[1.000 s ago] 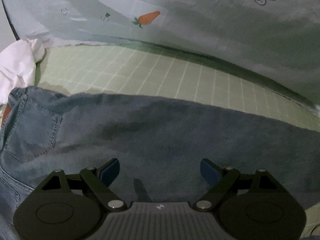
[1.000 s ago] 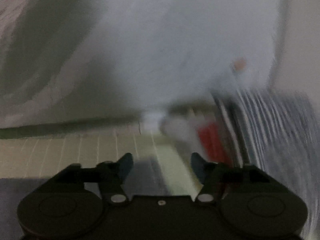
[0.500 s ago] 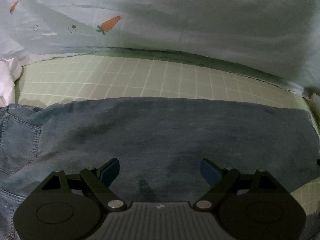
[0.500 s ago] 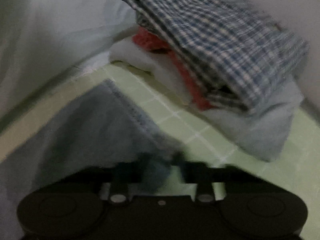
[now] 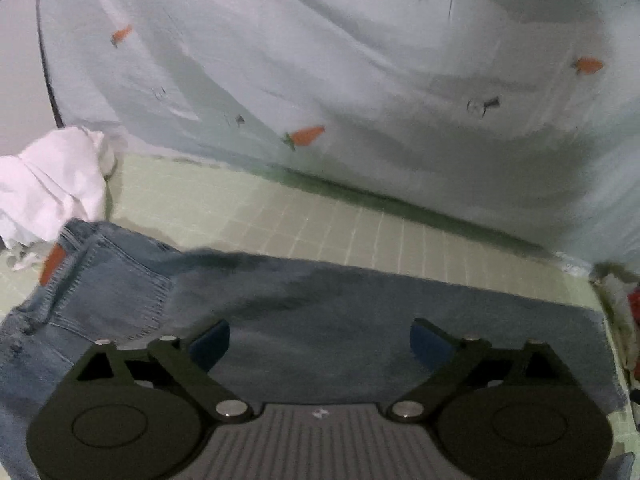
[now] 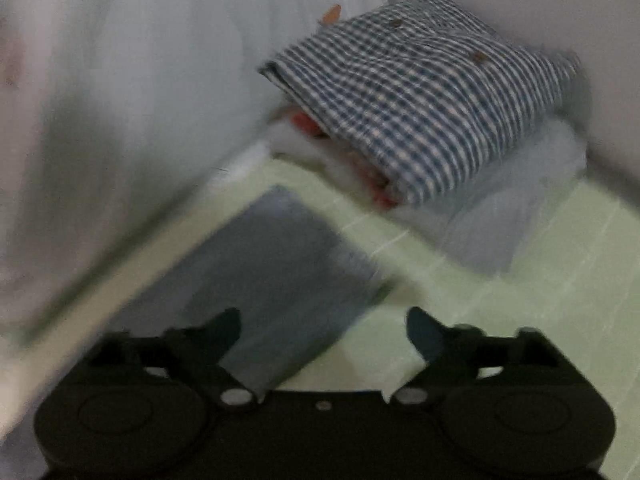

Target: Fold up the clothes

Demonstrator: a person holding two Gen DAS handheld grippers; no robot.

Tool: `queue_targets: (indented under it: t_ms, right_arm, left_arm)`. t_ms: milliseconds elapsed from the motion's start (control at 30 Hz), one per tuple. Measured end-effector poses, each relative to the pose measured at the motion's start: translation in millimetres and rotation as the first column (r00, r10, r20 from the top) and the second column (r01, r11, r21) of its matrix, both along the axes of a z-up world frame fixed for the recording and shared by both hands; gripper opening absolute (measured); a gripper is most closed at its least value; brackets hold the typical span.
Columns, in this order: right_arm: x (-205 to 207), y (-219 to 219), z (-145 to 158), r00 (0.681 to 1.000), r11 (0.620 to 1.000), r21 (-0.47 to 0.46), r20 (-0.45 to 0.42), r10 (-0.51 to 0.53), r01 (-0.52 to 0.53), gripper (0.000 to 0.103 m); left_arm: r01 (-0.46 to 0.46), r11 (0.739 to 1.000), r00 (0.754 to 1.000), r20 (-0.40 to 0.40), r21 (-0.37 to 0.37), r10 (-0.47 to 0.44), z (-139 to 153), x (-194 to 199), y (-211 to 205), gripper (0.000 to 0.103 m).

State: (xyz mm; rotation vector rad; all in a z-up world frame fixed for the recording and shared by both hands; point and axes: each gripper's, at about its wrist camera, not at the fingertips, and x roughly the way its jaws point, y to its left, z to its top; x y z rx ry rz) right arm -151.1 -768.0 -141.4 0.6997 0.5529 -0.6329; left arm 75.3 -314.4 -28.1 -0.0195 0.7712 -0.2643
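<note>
Blue jeans (image 5: 320,312) lie flat across a pale green checked sheet (image 5: 304,224), waistband and back pocket (image 5: 116,292) at the left. My left gripper (image 5: 320,340) hovers open just above the middle of the leg, nothing between its fingers. In the right wrist view the hem end of the jeans (image 6: 280,264) lies on the sheet, and my right gripper (image 6: 324,328) is open over the hem's corner, holding nothing. That view is blurred by motion.
A pale blue carrot-print quilt (image 5: 360,80) rises behind the jeans. A crumpled white garment (image 5: 52,184) lies at the far left. A stack of folded clothes topped by a blue checked shirt (image 6: 420,96) sits beyond the hem at the right.
The right gripper was closed on the jeans hem half a second ago and now stands open, pulled back slightly. The left gripper stayed open and swung back leftward over the jeans.
</note>
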Motion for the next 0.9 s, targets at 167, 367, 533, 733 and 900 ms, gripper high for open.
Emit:
queue_targets:
  t_ms: [167,367,533,733,900]
  right_arm:
    - [-64.3,33.4,-11.3,0.999,0.991,0.126,0.032,-0.042,0.038,0.103]
    - [-141.7,61.0,-26.9,0.985,0.956,0.256,0.050,-0.165,0.147,0.103]
    - [-193.2,79.2,-36.9,0.973,0.922,0.350,0.089,-0.211,0.168,0.103]
    - [-219.1,95.6,-41.7,0.963,0.892,0.421,0.129,-0.237,0.163,0.103]
    - [-228.4,104.1,-47.3,0.956,0.875,0.457,0.147,-0.253,0.161,0.103]
  left_arm:
    - [-0.024,0.999,0.999,0.028,-0.039,0.026,8.1,-24.0,33.8,0.103]
    - [-0.058,0.995,0.998,-0.018,-0.083,0.056,-0.1,-48.3,60.0,0.103]
    - [-0.047,0.994,0.998,-0.056,-0.101,0.042,-8.8,-67.6,68.0,0.103]
    - [0.014,0.996,0.998,-0.060,-0.092,-0.020,-11.2,-80.6,60.8,0.103]
    - [0.046,0.996,0.997,-0.060,-0.071,-0.050,-12.2,-87.5,59.4,0.103]
